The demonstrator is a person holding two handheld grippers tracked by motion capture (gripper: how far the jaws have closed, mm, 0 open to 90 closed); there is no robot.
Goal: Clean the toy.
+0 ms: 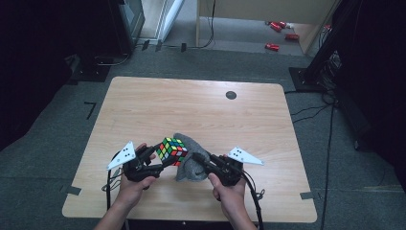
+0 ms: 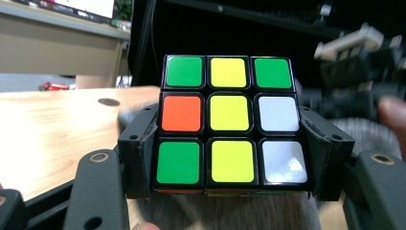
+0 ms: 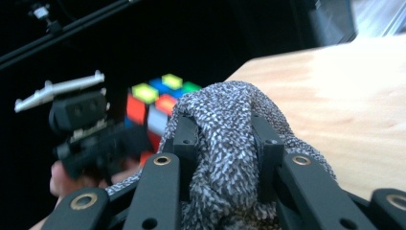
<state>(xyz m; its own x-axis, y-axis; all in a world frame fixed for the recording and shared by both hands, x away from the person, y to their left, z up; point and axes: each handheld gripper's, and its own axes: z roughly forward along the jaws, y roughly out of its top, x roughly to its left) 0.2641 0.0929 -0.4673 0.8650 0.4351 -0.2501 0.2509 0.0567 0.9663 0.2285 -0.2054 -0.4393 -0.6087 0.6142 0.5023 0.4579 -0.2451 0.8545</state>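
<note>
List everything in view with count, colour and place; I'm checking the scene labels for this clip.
Rubik's cube: one, multicoloured, held above the table's near middle.
Cloth: one, grey knit, bunched beside the cube.
Table: one, light wood, centre of the room.
Table hole cap: one, dark, far right of the tabletop.
Red objects: several, on the floor beyond the table.
Floor cables: black, right of the table.
Left gripper: one, black, shut on the cube's sides.
Right gripper: one, black, shut on the cloth.
Hands: two, at the near edge.
</note>
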